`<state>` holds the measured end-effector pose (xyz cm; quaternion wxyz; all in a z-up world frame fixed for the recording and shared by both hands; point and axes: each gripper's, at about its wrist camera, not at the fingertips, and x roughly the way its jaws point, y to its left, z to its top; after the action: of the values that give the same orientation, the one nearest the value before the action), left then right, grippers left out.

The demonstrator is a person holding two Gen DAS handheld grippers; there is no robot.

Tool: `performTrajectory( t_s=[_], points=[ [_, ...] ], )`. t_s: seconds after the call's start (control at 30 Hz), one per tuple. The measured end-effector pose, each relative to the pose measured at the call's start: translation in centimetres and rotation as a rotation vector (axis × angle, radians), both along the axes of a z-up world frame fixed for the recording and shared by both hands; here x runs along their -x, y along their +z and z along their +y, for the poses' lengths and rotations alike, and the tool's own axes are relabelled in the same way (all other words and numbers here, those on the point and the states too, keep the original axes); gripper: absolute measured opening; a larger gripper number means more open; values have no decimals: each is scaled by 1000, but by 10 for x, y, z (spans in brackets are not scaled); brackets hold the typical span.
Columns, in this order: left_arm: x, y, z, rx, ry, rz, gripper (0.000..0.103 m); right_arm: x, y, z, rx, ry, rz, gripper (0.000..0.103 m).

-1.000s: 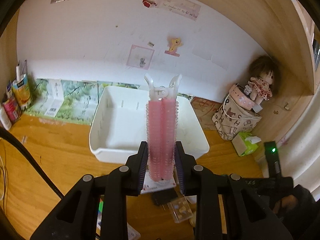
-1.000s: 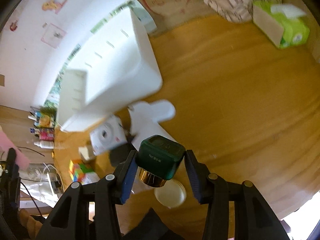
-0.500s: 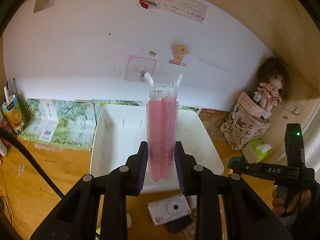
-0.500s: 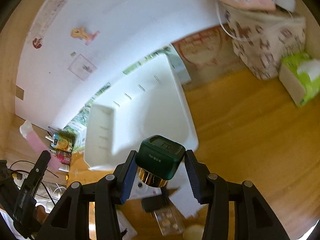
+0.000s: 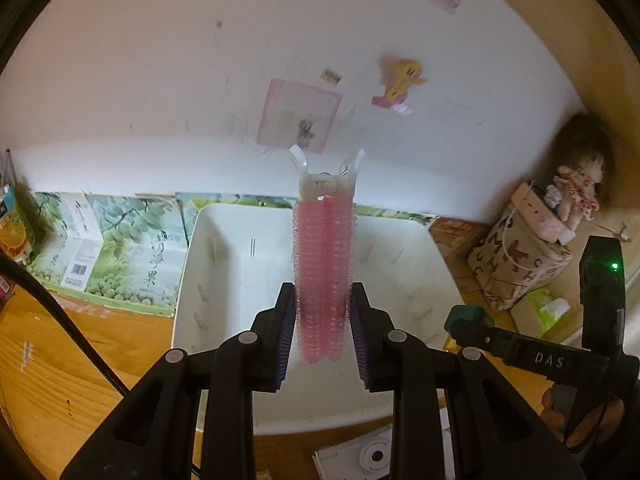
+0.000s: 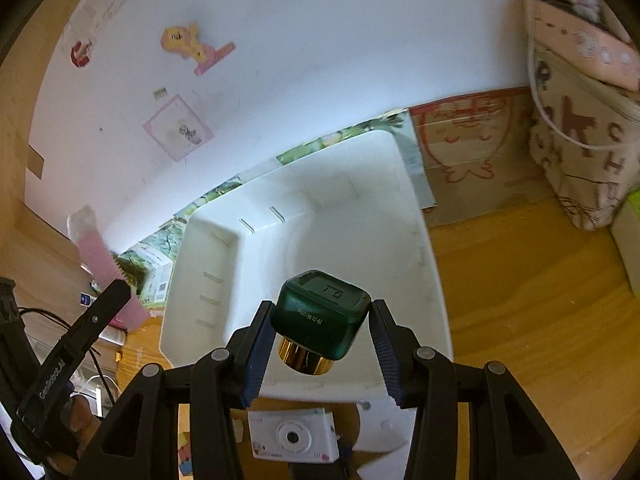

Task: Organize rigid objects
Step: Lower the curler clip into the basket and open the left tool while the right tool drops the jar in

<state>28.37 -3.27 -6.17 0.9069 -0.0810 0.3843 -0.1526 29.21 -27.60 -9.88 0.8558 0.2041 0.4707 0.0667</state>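
Left wrist view: our left tool (image 5: 322, 344) is clamped on the pink hair-roller clip (image 5: 323, 280), upright, above the white bin (image 5: 424, 264) on the counter (image 5: 52, 368). Right tool at the edge.

Right wrist view: our right tool (image 6: 320, 356) grips the green bottle w/ gold neck (image 6: 318, 316), over the bin's near side. White camera (image 6: 292, 436) lies just in front of bin.

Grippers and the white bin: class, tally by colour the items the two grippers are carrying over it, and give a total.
Pink: 1, the hair clip in the left gripper
Green: 1, the bottle in the right gripper
Total: 2, above the bin
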Motion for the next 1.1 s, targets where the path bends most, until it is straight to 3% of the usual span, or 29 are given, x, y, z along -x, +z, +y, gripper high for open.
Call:
performTrajectory(
  t_s=[0.43,0.6,0.7,0.77,1.1],
  points=[
    [-36,-48,-17,-60,13,182,30,-37,-42,18,12,65,134,48],
    [-44,-57,-17,-68,30,236,37,-45,-56,21,14,77,185,48],
    [-43,-56,-18,-81,36,234,50,-48,-62,22,11,80,200,48],
    [-43,-55,-17,-70,44,231,67,-49,-65,22,13,81,207,49],
    [-33,-34,-9,-30,68,188,69,-47,-60,22,-12,83,187,60]
  ],
)
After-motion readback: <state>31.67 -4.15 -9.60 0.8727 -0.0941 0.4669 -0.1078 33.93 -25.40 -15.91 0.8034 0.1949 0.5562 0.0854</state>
